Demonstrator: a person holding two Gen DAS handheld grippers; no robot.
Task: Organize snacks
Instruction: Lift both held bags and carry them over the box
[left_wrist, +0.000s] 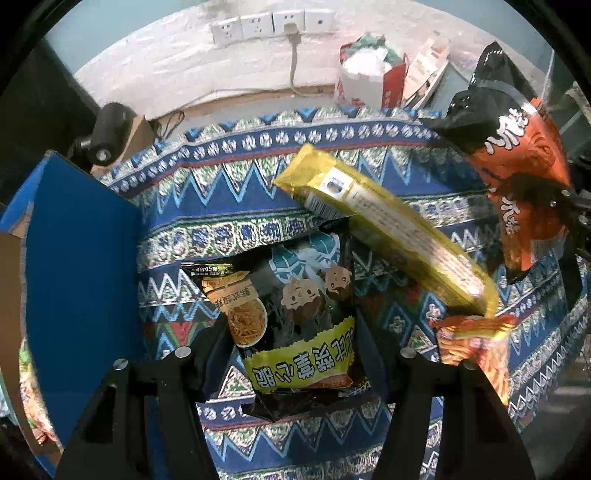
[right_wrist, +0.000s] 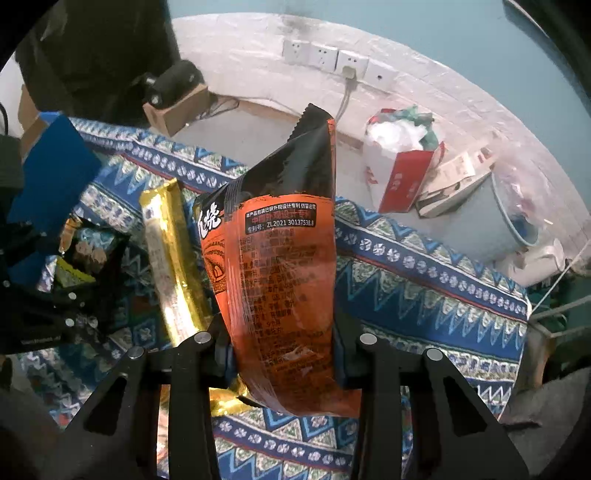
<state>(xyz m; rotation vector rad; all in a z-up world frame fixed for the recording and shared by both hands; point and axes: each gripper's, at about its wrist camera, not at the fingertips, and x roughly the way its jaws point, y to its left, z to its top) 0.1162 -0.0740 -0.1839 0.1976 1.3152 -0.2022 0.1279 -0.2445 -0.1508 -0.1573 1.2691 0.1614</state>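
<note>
Left tongs (left_wrist: 291, 354) pinching black-and-yellow foil noodle snack bag (left_wrist: 295, 314), long axis running away from the jaws over patterned blue cloth on desk (left_wrist: 229, 192). Right tongs (right_wrist: 284, 343) clamping orange-and-black foil snack pouch (right_wrist: 280, 258), upright, lifted beside long golden foil packet (right_wrist: 173, 258).

The left gripper (left_wrist: 291, 363) is matte black, its two angular fingers (left_wrist: 184, 373) cut with triangular openings and pinned by round silver screws. The right gripper (right_wrist: 284, 354) has the same black build, silver screw heads capping each finger joint.
</note>
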